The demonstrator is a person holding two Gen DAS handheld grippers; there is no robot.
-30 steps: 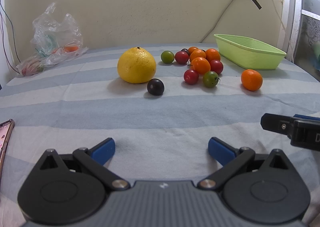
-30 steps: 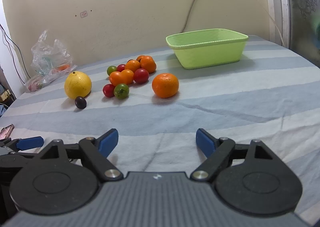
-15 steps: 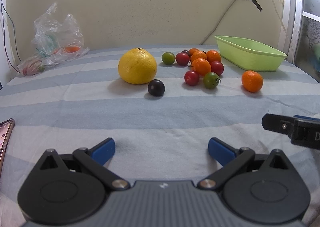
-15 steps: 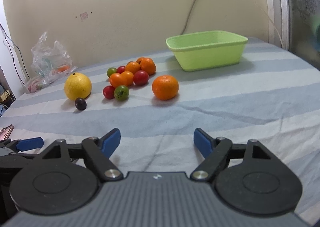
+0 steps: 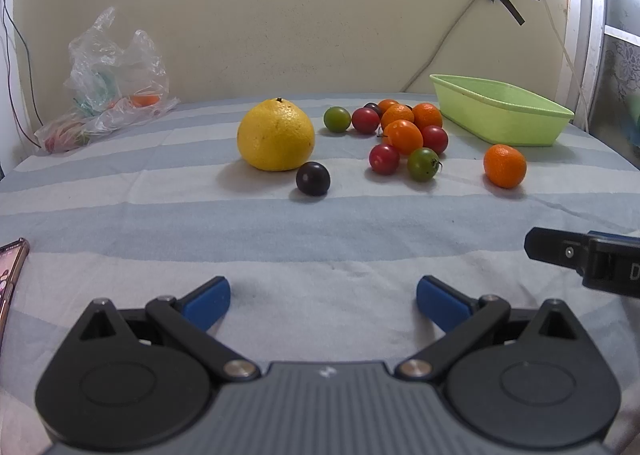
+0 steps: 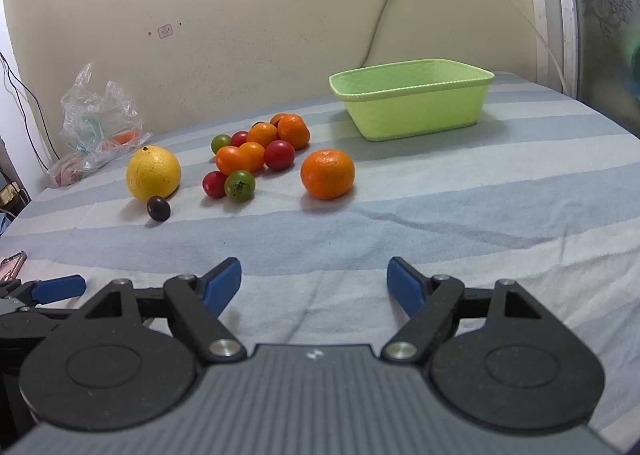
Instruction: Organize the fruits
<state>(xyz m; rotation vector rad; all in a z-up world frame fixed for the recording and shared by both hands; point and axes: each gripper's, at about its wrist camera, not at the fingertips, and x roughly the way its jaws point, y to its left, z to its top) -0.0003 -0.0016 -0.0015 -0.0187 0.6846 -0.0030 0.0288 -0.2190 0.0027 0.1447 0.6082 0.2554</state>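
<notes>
A big yellow citrus lies on the striped cloth with a dark plum in front of it. To its right is a cluster of small tomatoes and oranges, and a lone mandarin further right. A light green basket stands at the back right and looks empty. The same fruits show in the right wrist view: citrus, plum, mandarin, basket. My left gripper and right gripper are both open, empty, well short of the fruit.
A clear plastic bag with produce lies at the back left by the wall. A phone lies at the left edge of the cloth. The right gripper's finger shows at the right of the left wrist view.
The right gripper has moved forward and its jaws have narrowed a little; the fruits look slightly nearer. The left gripper has barely moved.
</notes>
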